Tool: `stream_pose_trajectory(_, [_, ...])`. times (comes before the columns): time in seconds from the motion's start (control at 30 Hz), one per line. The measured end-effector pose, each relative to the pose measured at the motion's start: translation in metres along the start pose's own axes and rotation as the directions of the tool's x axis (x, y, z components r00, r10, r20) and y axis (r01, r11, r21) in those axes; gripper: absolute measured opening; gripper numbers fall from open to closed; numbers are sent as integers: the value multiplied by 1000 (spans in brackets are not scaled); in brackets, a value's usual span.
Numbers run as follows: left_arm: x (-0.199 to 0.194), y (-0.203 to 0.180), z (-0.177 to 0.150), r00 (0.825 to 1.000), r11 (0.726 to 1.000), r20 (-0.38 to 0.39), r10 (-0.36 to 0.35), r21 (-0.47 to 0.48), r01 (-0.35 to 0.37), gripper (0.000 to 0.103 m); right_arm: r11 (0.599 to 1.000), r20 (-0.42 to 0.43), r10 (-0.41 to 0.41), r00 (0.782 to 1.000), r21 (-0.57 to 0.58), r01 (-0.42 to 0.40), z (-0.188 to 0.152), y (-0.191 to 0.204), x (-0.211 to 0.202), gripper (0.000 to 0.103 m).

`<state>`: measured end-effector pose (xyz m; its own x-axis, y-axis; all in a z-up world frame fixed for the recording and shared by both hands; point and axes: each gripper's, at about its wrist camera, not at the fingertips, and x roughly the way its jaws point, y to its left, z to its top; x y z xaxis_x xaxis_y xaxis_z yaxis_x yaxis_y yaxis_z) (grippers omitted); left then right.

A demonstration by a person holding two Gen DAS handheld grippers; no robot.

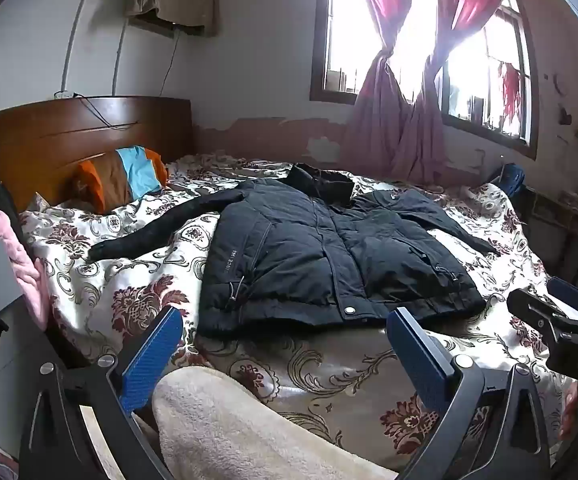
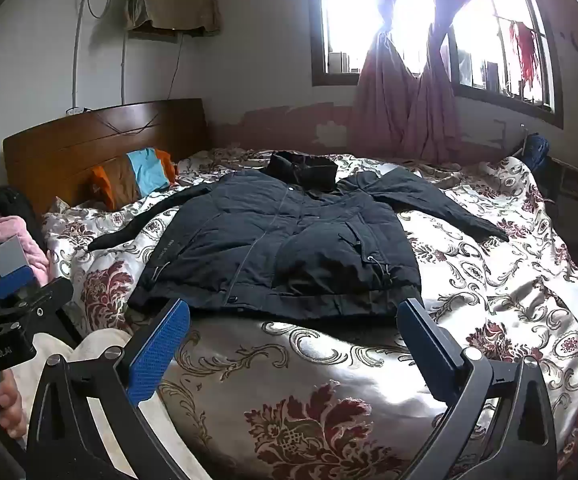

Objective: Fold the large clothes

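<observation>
On the bed (image 1: 137, 280), a dark padded jacket (image 1: 329, 248) lies spread flat, front up, over the floral bedspread (image 2: 489, 272). Its collar points toward the window wall, its hem toward the cameras, and both sleeves reach out sideways, one toward the wooden headboard (image 1: 49, 140), the other toward the far edge of the bed. A striped orange, brown and blue pillow (image 1: 125, 178) leans against the headboard, well apart from the jacket. Pink curtains (image 1: 401, 120) hang knotted in front of the bright window (image 1: 369, 40).

Near the foot of the bed, the left gripper (image 1: 285, 344) hovers with its blue-padded fingers (image 1: 153, 356) released and spread wide, nothing between them; the jacket's hem lies just beyond the tips. A cream fleecy blanket (image 1: 225, 428) sits below it. The right gripper (image 2: 295, 336) is likewise released, fingers (image 2: 161, 352) wide apart and empty, aimed at the hem above bare bedspread. A pink fluffy garment (image 2: 17, 236) lies off the bed's side by the headboard.
</observation>
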<state>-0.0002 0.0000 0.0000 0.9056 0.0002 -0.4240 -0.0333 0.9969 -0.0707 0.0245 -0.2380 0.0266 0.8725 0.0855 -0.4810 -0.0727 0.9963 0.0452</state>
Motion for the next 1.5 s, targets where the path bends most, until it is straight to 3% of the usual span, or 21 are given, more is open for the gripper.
stream_pose_trajectory(1.5, [-1,-3,1,1000,1000,-4,-14,7,14,103,1000,-5,3,1000,7,-3,-1,-1,2,102])
